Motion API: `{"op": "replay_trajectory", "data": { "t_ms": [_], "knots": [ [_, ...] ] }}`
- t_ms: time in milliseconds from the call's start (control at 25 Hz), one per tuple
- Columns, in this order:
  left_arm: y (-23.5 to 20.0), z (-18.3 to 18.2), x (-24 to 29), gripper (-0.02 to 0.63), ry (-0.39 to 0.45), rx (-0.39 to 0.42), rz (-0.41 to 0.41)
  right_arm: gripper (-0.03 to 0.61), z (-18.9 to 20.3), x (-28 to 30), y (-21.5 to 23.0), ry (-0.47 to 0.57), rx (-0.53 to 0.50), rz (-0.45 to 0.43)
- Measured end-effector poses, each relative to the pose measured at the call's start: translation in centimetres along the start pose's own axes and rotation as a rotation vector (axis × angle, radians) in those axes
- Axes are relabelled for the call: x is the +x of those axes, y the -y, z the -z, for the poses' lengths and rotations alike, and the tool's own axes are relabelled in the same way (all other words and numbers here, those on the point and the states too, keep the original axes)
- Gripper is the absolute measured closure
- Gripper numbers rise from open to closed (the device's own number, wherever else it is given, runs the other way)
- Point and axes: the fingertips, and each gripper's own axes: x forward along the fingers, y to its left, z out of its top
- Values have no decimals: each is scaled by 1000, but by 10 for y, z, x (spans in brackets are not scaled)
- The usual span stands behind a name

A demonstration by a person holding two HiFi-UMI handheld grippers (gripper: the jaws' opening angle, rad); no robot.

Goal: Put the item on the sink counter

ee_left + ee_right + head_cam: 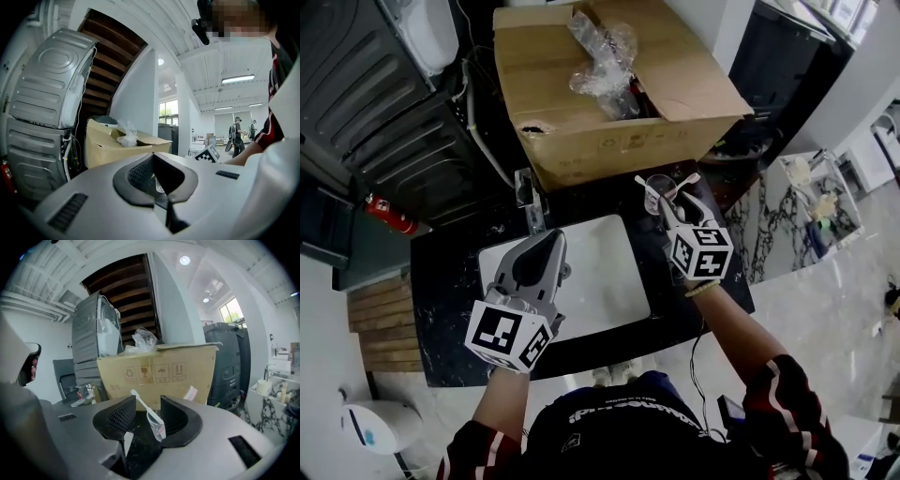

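A clear cup (659, 190) with a white toothbrush (139, 402) and a pink-tipped one in it stands upright on the black sink counter (450, 281), between the white sink basin (605, 281) and a cardboard box. My right gripper (667, 204) is open around the cup (155, 422), which sits between the jaws (147, 400) with neither pad pressing on it. My left gripper (550, 238) hovers over the basin's left part, its jaws (152, 157) shut with nothing in them.
A large open cardboard box (609, 103) with crumpled plastic wrap (602, 58) fills the counter's far side, just beyond the cup. A faucet (528, 199) stands behind the basin. Grey appliances (375, 112) and a red extinguisher (390, 215) are to the left, a marble top (797, 211) to the right.
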Motion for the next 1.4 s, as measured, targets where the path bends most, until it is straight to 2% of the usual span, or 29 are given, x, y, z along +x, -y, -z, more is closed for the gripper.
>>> {"op": "replay_trajectory", "data": {
  "t_ms": [200, 440, 640, 840, 960, 1400],
  "knots": [
    [3, -25, -27, 601, 39, 25, -26, 400, -61, -51, -58, 130, -80, -112],
    [3, -54, -66, 601, 92, 38, -67, 417, -112, -123, -130, 262, -70, -271],
    [-4, -59, -93, 601, 117, 10, -93, 496, -134, -165, -188, 315, -89, -399],
    [-9, -59, -113, 601, 140, -24, -109, 534, -130, -179, -226, 309, -141, -486],
    [-11, -56, -121, 601, 145, -61, -103, 541, -121, -181, -237, 286, -151, -515],
    [-11, -56, -127, 601, 129, -39, -111, 541, -118, -176, -238, 260, -177, -487]
  ]
}}
